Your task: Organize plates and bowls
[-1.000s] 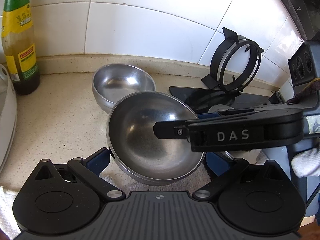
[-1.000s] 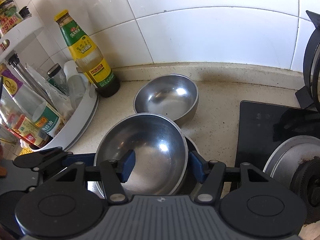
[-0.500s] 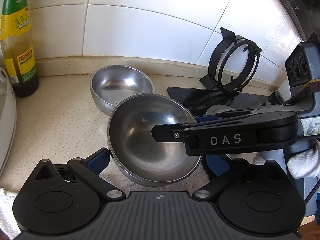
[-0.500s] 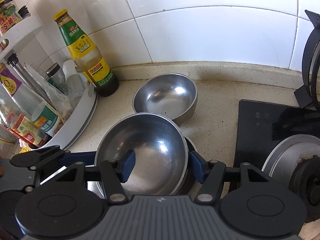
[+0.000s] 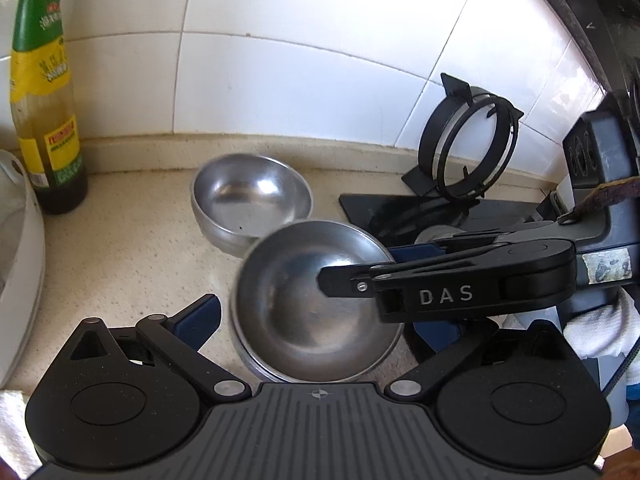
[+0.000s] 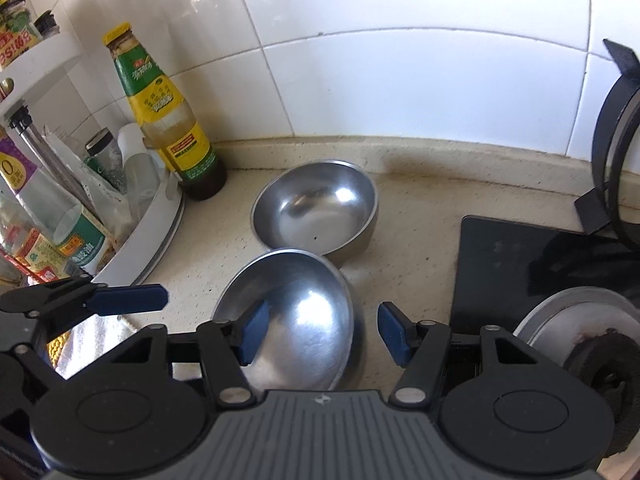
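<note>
Two steel bowls are on the beige counter. The far bowl (image 5: 248, 196) (image 6: 316, 208) stands upright near the wall. The near bowl (image 5: 304, 320) (image 6: 304, 320) is tilted, its hollow facing left, and is blurred in the left wrist view. My right gripper (image 6: 322, 322) straddles its right wall, with the left pad inside the bowl and the right pad a little apart from the outer wall. Its black finger (image 5: 440, 292) reaches over the bowl. My left gripper (image 5: 312, 316) stands open around the bowl, and its blue finger (image 6: 128, 300) is well clear of the rim.
A sauce bottle (image 5: 48, 128) (image 6: 172, 128) stands at the wall on the left, beside a white rack (image 6: 140, 240) of bottles. On the right are the black hob (image 6: 520, 260), a burner (image 6: 580, 332) and a pan-support ring (image 5: 468, 148). A gloved hand (image 5: 600, 328) holds the right gripper.
The near bowl has tipped further to the left and come away from the right gripper's right pad. Both grippers keep their places and their jaw widths.
</note>
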{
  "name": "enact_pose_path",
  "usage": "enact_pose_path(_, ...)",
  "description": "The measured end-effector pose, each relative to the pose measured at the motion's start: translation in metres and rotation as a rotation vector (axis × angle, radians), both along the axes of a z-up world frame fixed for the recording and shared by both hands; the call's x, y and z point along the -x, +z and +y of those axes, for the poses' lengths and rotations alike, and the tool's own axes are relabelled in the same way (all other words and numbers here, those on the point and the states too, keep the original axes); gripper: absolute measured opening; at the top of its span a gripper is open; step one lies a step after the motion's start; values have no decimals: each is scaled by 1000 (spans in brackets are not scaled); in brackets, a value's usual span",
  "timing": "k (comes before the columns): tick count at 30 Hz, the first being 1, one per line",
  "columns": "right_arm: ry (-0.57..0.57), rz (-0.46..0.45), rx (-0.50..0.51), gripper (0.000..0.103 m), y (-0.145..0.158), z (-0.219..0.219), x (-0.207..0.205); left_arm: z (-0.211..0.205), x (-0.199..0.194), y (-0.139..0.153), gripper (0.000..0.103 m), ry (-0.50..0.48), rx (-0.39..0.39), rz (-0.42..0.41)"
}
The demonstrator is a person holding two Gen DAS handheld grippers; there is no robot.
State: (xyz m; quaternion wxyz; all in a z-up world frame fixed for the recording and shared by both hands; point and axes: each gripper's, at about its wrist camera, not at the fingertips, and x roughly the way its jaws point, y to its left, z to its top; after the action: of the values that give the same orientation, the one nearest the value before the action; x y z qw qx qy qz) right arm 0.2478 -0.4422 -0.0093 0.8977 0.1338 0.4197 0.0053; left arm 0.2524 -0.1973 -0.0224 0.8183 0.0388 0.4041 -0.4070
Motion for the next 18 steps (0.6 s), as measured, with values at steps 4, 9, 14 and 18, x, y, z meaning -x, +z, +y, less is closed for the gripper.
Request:
enact_pose_path(4, 0, -13, 31, 62, 5, 2, 2, 5, 0, 5, 103, 16, 3, -16)
enact_pose_path(9, -6, -20, 48, 62, 6, 3, 4, 10, 7, 12, 103, 28, -1, -44)
enact_pose_path(14, -7, -32, 88, 62, 10, 2, 6, 18, 16, 20, 103, 43, -12, -76)
enact_pose_path(18, -5, -29, 111, 62, 9, -1, 4, 25, 17, 27, 103, 84, -5, -88)
